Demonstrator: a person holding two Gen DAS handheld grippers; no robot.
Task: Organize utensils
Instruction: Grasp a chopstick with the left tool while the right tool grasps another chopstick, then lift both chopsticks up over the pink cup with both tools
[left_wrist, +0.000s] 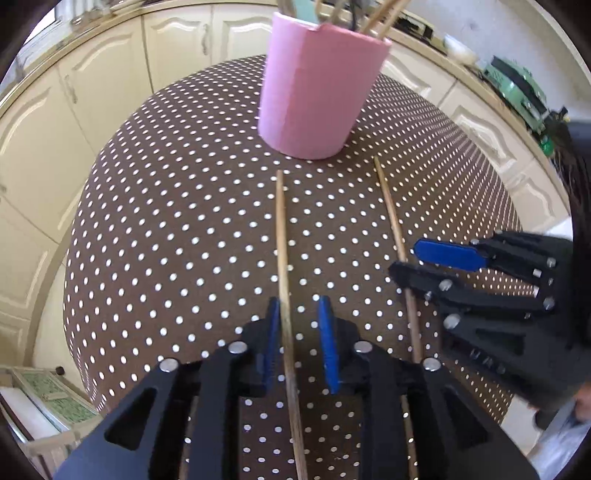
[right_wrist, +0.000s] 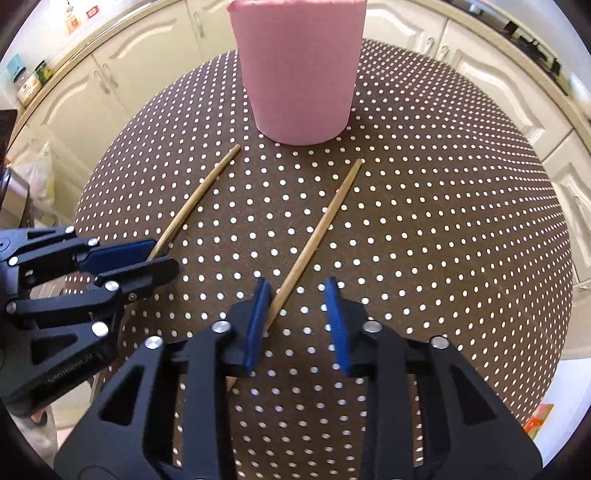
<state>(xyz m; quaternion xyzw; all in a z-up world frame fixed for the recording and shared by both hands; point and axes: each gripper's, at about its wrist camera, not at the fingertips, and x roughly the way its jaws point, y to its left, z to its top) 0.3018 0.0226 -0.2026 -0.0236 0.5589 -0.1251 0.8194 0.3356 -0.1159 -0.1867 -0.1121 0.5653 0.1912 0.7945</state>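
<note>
1. Left wrist view: left gripper (left_wrist: 300, 341) jaws part open over the polka-dot tablecloth (left_wrist: 166, 240). A wooden chopstick (left_wrist: 283, 258) runs between the blue pads, hard against the left pad (left_wrist: 272, 339) with a clear gap to the right one. Not clamped.
2. Same view: right gripper (left_wrist: 424, 258) comes in from the right, over a second chopstick (left_wrist: 395, 229). Its jaws are narrow; its black finger crosses the stick, and whether it grips cannot be told from here.
3. Both sticks lie flat, roughly parallel, tips pointing at the pink cup (left_wrist: 317, 88), which stands upright with more sticks in it. Bare cloth between the sticks and on the far left. The table edge curves away to cream cabinets (left_wrist: 92, 92).
4. Right wrist view: right gripper (right_wrist: 295, 314) jaws part open; chopstick (right_wrist: 317, 236) lies diagonally between the pads, touching the left pad (right_wrist: 256, 325) and clear of the right one. Released, nothing clenched.
5. Same view: left gripper (right_wrist: 147, 258) at left, over the other chopstick (right_wrist: 195, 203). Cup (right_wrist: 299, 70) dead ahead, just beyond both tips. Wide bare cloth to the right.
</note>
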